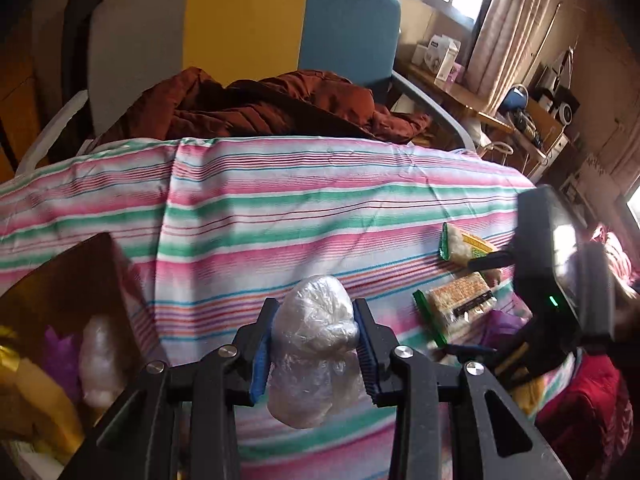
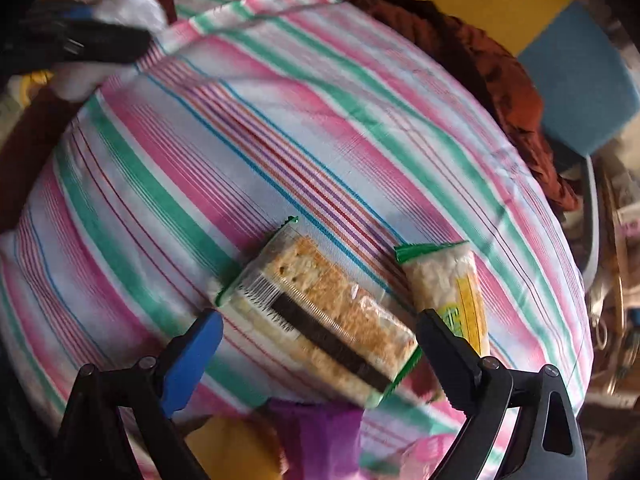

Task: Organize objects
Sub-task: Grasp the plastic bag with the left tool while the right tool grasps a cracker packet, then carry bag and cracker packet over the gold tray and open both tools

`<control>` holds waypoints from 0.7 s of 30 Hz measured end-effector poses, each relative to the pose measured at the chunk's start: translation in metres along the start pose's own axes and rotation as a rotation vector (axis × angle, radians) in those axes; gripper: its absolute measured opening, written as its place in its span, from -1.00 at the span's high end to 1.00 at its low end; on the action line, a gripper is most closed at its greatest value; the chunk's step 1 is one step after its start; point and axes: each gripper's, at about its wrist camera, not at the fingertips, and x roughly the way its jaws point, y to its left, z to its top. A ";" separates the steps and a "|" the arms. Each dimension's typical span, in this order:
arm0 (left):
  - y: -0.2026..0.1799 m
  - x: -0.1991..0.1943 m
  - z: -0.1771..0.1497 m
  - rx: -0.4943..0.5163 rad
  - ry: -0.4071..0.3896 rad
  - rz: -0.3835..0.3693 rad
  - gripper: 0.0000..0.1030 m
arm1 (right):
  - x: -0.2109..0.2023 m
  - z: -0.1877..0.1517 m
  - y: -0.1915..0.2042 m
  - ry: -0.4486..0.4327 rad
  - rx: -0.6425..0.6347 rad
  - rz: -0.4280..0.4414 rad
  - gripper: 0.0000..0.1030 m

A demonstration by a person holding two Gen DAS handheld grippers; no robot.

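- Clear-wrapped rectangular rice-cracker bar w/ green end seals and a black barcode strip (image 2: 320, 316) lies flat on the pink-green-white striped cloth (image 2: 280, 140), between the fingers of the right gripper (image 2: 320, 328), not yet touched.
- Bar's long axis runs approx 10-to-4 o'clock in the right wrist view, so it sits skewed across the gap; the black finger is near its 4 o'clock end seal, the blue-padded finger stands clear off its 8 o'clock side.
- Right jaws stand wide, holding nothing; judgement: a wrist roll to square the pads on the bar's long sides looks needed before closing.
- Second, smaller clear-wrapped bar w/ a yellow label (image 2: 452, 284) lies just beside, at approx 2 o'clock from the first; risk of nudging it.
- Left gripper (image 1: 316, 344) is pinched narrow on a crumpled clear-plastic-wrapped whitish lump (image 1: 316, 344), lifted off the cloth.
- Brown open box w/ similar wrapped items (image 1: 68, 312) sits at 9 o'clock in the left wrist view, probably the lump's destination.
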 end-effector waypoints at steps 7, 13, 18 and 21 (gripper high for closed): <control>0.006 -0.023 -0.022 -0.038 -0.014 -0.012 0.29 | 0.006 0.004 -0.018 -0.008 0.079 0.176 -0.25; 0.001 -0.046 -0.034 -0.025 -0.049 -0.007 0.29 | -0.001 0.014 -0.005 -0.045 0.133 0.143 -0.06; 0.009 -0.072 -0.047 -0.028 -0.093 0.011 0.29 | -0.008 0.025 0.011 -0.093 0.214 0.119 -0.06; 0.018 -0.090 -0.056 -0.033 -0.119 0.028 0.29 | -0.017 0.032 0.034 -0.126 0.223 0.077 -0.06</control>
